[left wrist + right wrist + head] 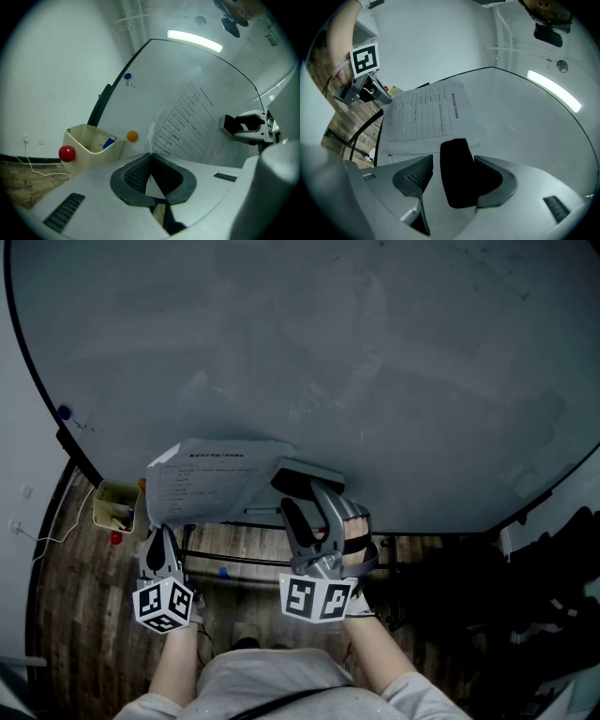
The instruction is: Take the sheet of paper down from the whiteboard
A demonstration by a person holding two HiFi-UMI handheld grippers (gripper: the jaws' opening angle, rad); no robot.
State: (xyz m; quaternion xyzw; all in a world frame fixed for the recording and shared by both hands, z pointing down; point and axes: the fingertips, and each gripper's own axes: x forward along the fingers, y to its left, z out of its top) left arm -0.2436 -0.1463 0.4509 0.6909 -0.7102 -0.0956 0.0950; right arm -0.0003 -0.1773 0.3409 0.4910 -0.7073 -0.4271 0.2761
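A printed sheet of paper (217, 478) lies against the whiteboard (375, 362) near its lower edge. My left gripper (162, 532) is shut on the sheet's lower left corner; in the left gripper view a white sliver of paper (151, 182) shows between the closed pads. My right gripper (314, 501) is at the sheet's right corner, its jaws around a black block (457, 171) that rests on the board. The block touches the right pad (494, 180). A gap shows between it and the left pad (416, 172).
A cream holder box (117, 505) hangs at the board's lower left, with a red round magnet (67, 153) on it and an orange one (132, 136) beside it. A blue magnet (64, 412) sits higher up. The board's stand bars (234, 561) cross the wooden floor below.
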